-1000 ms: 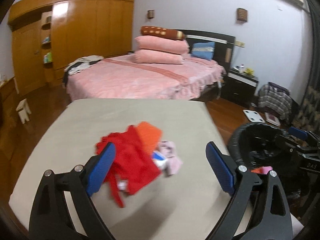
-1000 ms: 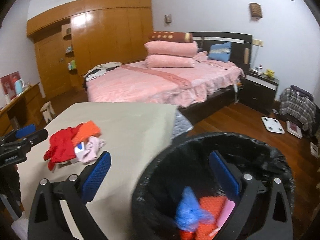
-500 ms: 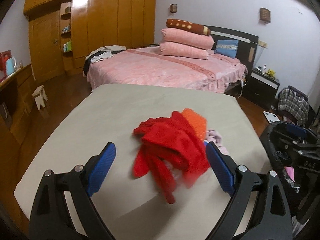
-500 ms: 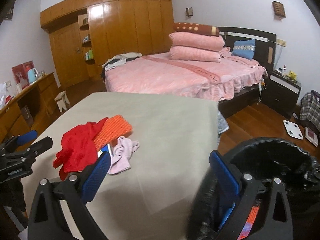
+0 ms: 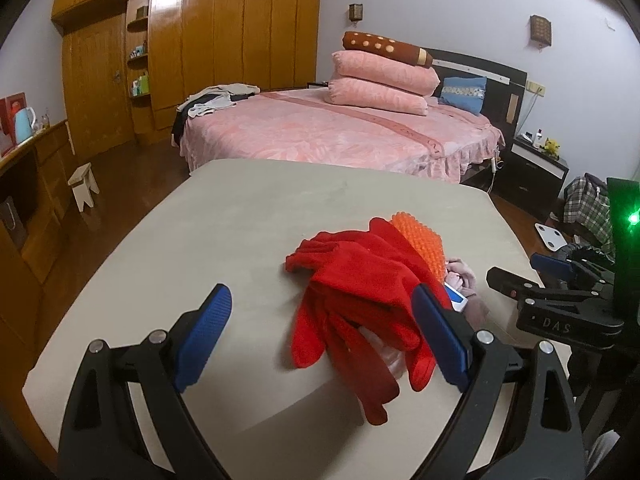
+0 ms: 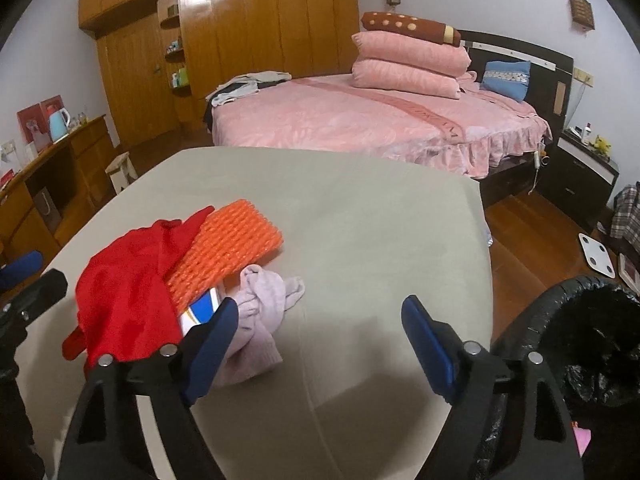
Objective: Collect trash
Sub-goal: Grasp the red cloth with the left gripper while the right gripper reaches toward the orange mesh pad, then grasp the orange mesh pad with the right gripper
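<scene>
We hold our left gripper (image 5: 322, 334) over the red cloth (image 5: 360, 292), fingers wide apart, ready to grab it. Our right gripper (image 6: 320, 342) has just been closing a bit, but nothing is between its fingers. The pile sits on the near table (image 6: 340, 216). The trash bin (image 6: 584, 332) waits at the right.

— What is counted on the grey table (image 6: 360, 216)?
— One red fabric glove (image 6: 128, 296), one orange ribbed foam net (image 6: 228, 252), one pale pink crumpled cloth (image 6: 260, 320) and one white-and-blue packet (image 6: 200, 312), partly hidden.
— And beyond the table?
— One black-lined trash bin (image 6: 576, 320). On one pink bed (image 6: 360, 124), two pink pillows (image 6: 412, 64), one brown dotted bolster (image 6: 408, 26) and one blue cushion (image 6: 506, 74) are counted.
</scene>
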Available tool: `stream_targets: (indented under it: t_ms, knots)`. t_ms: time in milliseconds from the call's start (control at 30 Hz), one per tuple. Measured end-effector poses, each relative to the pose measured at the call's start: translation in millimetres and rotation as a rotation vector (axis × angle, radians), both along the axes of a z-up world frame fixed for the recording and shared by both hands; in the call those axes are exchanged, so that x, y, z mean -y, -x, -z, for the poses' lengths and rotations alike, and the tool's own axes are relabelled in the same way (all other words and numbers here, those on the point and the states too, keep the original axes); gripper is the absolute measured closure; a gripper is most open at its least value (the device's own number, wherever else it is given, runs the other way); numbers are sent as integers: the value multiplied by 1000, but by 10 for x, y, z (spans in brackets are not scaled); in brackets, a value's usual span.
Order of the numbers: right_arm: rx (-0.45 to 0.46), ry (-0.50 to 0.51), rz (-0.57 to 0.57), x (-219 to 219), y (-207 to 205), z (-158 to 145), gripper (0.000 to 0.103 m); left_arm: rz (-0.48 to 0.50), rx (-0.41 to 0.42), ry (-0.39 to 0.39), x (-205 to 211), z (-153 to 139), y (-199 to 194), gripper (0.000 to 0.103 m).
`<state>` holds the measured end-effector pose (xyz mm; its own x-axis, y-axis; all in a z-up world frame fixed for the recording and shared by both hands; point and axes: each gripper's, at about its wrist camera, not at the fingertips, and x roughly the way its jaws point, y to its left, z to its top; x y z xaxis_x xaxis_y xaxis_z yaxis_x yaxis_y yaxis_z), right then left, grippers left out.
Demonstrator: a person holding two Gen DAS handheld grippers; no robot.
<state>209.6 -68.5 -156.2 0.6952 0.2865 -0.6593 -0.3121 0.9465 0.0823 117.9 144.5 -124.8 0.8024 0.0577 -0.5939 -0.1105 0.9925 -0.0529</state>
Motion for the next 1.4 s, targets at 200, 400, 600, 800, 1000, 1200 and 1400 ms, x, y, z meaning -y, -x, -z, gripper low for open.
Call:
stream_targets:
  t_ms: [200,400,600,800,1000,1200,1400]
  knots:
    - [2,10,25,126,16,-7,21,45,-8,20,113,49,-149,26]
    - [4,14,27,184,43,-39,21,88,-48,20,256,176,-398,49]
    - [4,10,14,170,64,-47,21,121,-81,17,315,292,-502,95]
    - [16,9,-10,112,80,-61,21,89,-18,51,173,103,-338,101]
    - [20,2,-38,28,80,-86,21,45,29,67,-54,-119,-144,101]
    - [26,0,-78,-128,116,-110,21,-25,9,54,-335,-86,23,101]
    - [11,-9,-130,-336,145,-95,21,-72,-52,10,-529,98,81,101]
